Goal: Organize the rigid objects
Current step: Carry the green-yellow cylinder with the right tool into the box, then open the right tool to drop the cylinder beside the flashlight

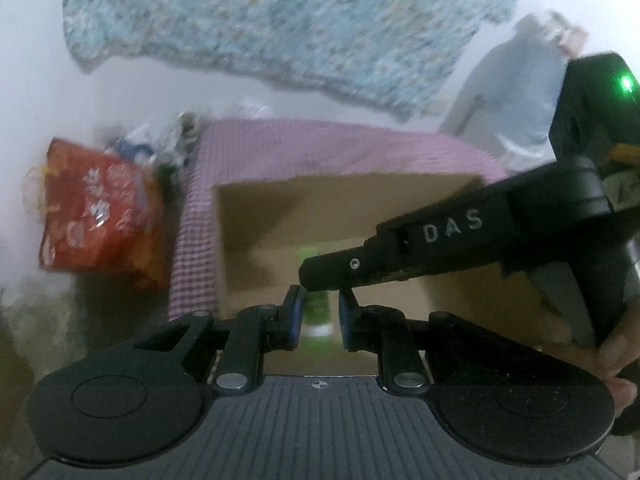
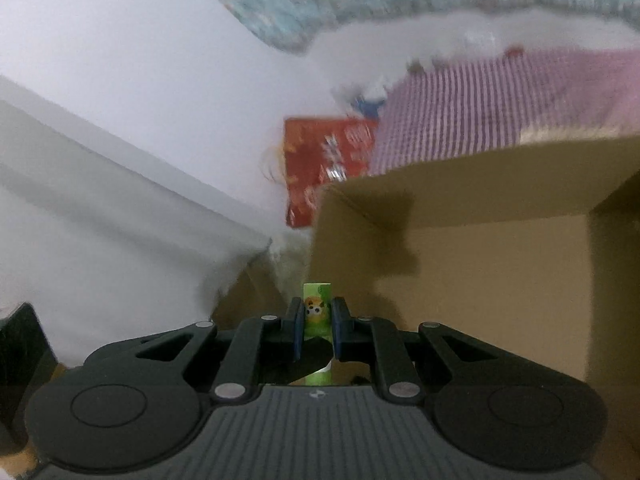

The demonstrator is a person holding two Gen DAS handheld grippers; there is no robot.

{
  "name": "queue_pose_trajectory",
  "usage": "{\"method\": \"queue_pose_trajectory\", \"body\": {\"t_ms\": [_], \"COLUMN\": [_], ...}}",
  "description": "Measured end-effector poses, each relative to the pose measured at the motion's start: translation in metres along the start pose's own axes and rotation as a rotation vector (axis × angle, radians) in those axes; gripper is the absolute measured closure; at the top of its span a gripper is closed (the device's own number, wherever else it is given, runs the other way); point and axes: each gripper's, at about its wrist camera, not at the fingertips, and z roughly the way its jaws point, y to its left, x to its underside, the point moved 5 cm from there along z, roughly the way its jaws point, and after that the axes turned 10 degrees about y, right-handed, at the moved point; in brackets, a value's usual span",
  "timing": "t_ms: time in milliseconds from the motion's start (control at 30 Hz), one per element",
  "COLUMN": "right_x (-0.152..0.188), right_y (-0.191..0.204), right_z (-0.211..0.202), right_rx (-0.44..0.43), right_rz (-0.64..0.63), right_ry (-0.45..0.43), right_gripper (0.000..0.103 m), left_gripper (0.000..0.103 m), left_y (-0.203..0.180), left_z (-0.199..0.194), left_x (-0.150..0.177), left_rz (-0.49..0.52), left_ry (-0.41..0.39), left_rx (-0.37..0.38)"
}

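Note:
A small green carton [image 2: 316, 294] with a cartoon animal on it stands upright between the blue pads of my right gripper [image 2: 316, 316], which is shut on it. In the left wrist view the same green carton [image 1: 316, 320] sits between the pads of my left gripper [image 1: 319, 316], also shut on its lower part. My right gripper [image 1: 324, 276] reaches in from the right and crosses just above the left pads. One black left fingertip [image 2: 308, 360] covers the carton's lower part. Both grippers hang over an open cardboard box [image 1: 256, 216].
The cardboard box [image 2: 480, 280] stands against a pink checked cloth [image 1: 320, 144]. A red printed bag [image 1: 96, 216] lies to its left on white bedding. A blue flowery cloth [image 1: 280, 20] hangs behind, and a pale garment [image 1: 512, 92] is at far right. A hand [image 1: 616, 360] holds the right gripper.

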Motion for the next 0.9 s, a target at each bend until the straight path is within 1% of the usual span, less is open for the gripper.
{"method": "queue_pose_trajectory", "body": {"t_ms": [67,133,233,367,500,600,667,733,767,800,833,900], "right_x": [-0.011,-0.021,-0.032,-0.038,-0.040,-0.035,-0.027,-0.015,-0.009,-0.003,0.005,0.019], "right_y": [-0.009,-0.017,-0.025,-0.028,-0.028,-0.028,-0.027,-0.024,-0.022,-0.020,-0.018,-0.014], "right_z": [0.024,0.045,0.073,0.093,0.090,0.072,0.061,0.056,0.058,0.060,0.065,0.078], "right_rx": [0.004,0.023,0.061,0.099,0.086,0.073,0.077,0.094,0.107,0.119,0.137,0.179], "right_rz": [0.024,0.029,0.019,0.003,-0.004,-0.015,-0.031,-0.066,-0.094,-0.125,-0.158,-0.227], "right_ry": [0.044,0.077,0.117,0.136,0.127,0.118,0.138,0.190,0.233,0.279,0.330,0.430], "right_gripper": [0.088,0.088,0.088,0.088,0.087,0.086,0.086,0.086,0.084,0.081,0.079,0.077], "left_gripper": [0.084,0.084,0.083,0.082,0.080,0.078,0.075,0.068,0.067,0.064,0.060,0.055], "left_y": [0.009,0.017,0.024,0.027,0.035,0.041,0.045,0.049,0.052,0.053,0.056,0.062], "left_z": [0.011,0.013,0.009,-0.002,-0.012,-0.021,-0.028,-0.033,-0.035,-0.037,-0.038,-0.040], "left_x": [-0.001,0.001,0.002,-0.001,0.002,0.005,0.008,0.011,0.013,0.014,0.016,0.019], "left_rz": [-0.011,-0.020,-0.014,-0.013,-0.035,-0.064,-0.079,-0.090,-0.094,-0.100,-0.104,-0.120], "left_ry": [0.014,0.017,-0.010,-0.054,-0.102,-0.132,-0.152,-0.167,-0.173,-0.178,-0.182,-0.187], "left_rx": [-0.014,-0.013,-0.027,-0.024,-0.005,0.021,0.037,0.053,0.058,0.061,0.062,0.054]}}
